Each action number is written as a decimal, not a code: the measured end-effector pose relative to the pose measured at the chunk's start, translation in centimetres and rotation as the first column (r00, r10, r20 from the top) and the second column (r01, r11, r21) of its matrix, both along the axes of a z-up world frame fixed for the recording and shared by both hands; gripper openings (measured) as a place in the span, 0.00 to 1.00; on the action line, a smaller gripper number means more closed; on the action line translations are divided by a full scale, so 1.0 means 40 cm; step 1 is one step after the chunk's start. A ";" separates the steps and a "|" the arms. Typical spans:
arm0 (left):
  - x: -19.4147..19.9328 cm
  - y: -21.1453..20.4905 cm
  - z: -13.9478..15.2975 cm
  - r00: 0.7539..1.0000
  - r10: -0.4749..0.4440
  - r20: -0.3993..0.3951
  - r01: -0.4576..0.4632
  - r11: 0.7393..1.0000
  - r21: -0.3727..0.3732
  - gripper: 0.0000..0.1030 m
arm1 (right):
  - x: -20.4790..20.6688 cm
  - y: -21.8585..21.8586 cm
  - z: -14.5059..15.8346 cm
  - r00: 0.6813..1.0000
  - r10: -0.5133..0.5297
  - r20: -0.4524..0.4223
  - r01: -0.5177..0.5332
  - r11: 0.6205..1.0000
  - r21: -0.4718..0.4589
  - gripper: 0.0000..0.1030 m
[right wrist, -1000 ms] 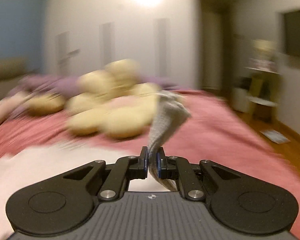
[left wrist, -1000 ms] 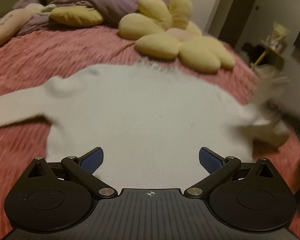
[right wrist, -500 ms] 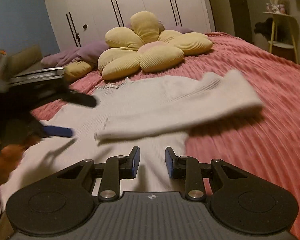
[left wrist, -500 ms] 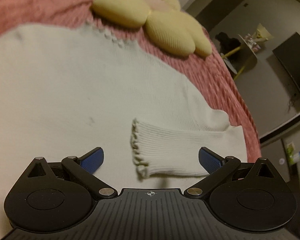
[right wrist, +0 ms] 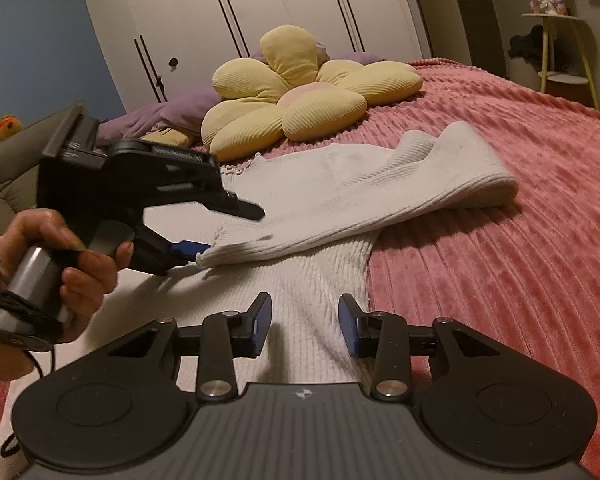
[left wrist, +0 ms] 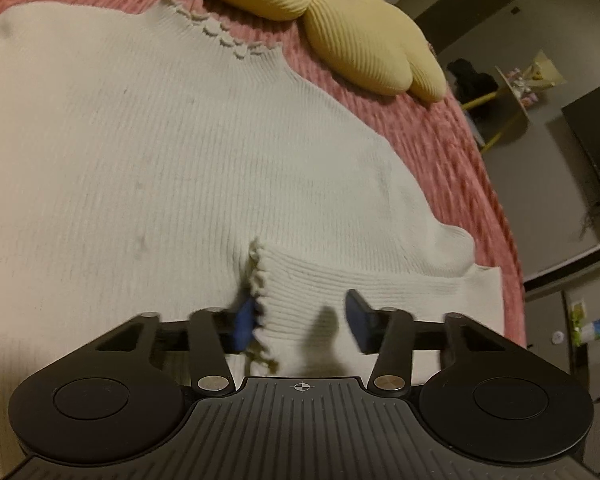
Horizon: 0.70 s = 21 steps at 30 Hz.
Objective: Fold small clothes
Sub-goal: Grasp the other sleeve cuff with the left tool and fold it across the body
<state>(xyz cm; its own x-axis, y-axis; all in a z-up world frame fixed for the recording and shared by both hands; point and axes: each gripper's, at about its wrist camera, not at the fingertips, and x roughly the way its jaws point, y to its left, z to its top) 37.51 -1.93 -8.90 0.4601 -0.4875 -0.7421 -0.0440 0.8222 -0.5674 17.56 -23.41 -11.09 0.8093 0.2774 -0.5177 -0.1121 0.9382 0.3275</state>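
White ribbed sweater [left wrist: 148, 168] lies flat on the pink bedspread [right wrist: 520, 240], frilled neckline toward the yellow flower cushion [right wrist: 300, 96]. Right sleeve [right wrist: 364, 208] is folded back across the body, its frilled cuff [left wrist: 260, 280] lying mid-torso. Left gripper [left wrist: 300, 320] is angled down over that cuff with its jaws closing; the cuff sits between the blue pads, the left pad [left wrist: 242, 326] at the frilled edge, the other pad apart from the fabric, so no pinch yet. From the right wrist view the same left gripper [right wrist: 204, 236] comes in from the left, held in a hand [right wrist: 48, 272], lower pad touching the cuff end. Right gripper [right wrist: 304, 328] hovers above the sweater's lower body near its right edge, jaws opening, part spread, nothing between them. Purple bedding [right wrist: 168, 112] is bunched behind the cushion, white wardrobe doors [right wrist: 260, 8] beyond.
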 end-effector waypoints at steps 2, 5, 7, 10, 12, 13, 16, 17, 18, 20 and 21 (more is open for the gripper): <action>0.004 -0.003 0.008 1.000 -0.009 0.000 0.009 0.999 0.038 0.10 | 0.000 0.001 0.000 1.000 -0.001 -0.002 0.001 1.000 -0.001 0.35; 0.000 0.015 0.036 0.999 0.011 0.032 -0.012 0.999 0.036 0.09 | 0.001 0.004 0.004 1.000 0.001 -0.005 -0.001 1.000 -0.009 0.35; -0.011 0.044 0.079 0.996 0.030 0.090 -0.033 0.999 0.031 0.09 | 0.002 0.000 0.009 1.000 0.000 -0.006 0.000 1.000 -0.008 0.35; -0.028 0.120 0.152 0.982 0.079 0.174 -0.083 0.996 0.018 0.09 | 0.008 -0.007 0.017 1.000 -0.009 -0.006 0.009 1.000 0.005 0.35; -0.044 0.181 0.185 0.969 0.106 0.223 -0.122 0.991 0.060 0.09 | 0.015 -0.009 0.022 1.000 -0.012 -0.006 0.013 1.000 0.019 0.35; -0.051 0.211 0.193 0.964 0.116 0.241 -0.143 0.984 0.102 0.09 | 0.022 -0.010 0.026 1.000 -0.013 -0.007 0.013 0.999 0.031 0.35; -0.063 0.320 0.165 0.959 0.189 0.210 -0.231 0.952 0.199 0.09 | 0.045 -0.016 0.039 1.000 -0.021 0.001 0.021 0.997 0.068 0.35; -0.066 0.350 0.149 0.958 0.216 0.189 -0.254 0.946 0.204 0.09 | 0.054 -0.019 0.042 1.000 -0.025 0.000 0.025 0.996 0.088 0.35; -0.071 0.383 0.129 0.955 0.244 0.169 -0.277 0.938 0.208 0.09 | 0.065 -0.022 0.044 1.000 -0.030 -0.005 0.030 0.994 0.108 0.35; -0.082 0.427 0.101 0.947 0.282 0.152 -0.311 0.922 0.231 0.09 | 0.093 -0.028 0.042 0.999 -0.036 -0.023 0.039 0.988 0.150 0.35; -0.085 0.444 0.086 0.944 0.297 0.143 -0.322 0.921 0.220 0.09 | 0.108 -0.032 0.038 0.999 -0.034 -0.038 0.041 0.984 0.172 0.35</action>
<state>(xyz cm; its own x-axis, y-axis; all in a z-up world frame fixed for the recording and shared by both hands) 34.10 15.85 -5.46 0.6409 -0.1240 -0.7575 -0.2690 0.8880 -0.3730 21.87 -24.68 -9.58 0.8030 0.3347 -0.4931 -0.0634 0.8707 0.4878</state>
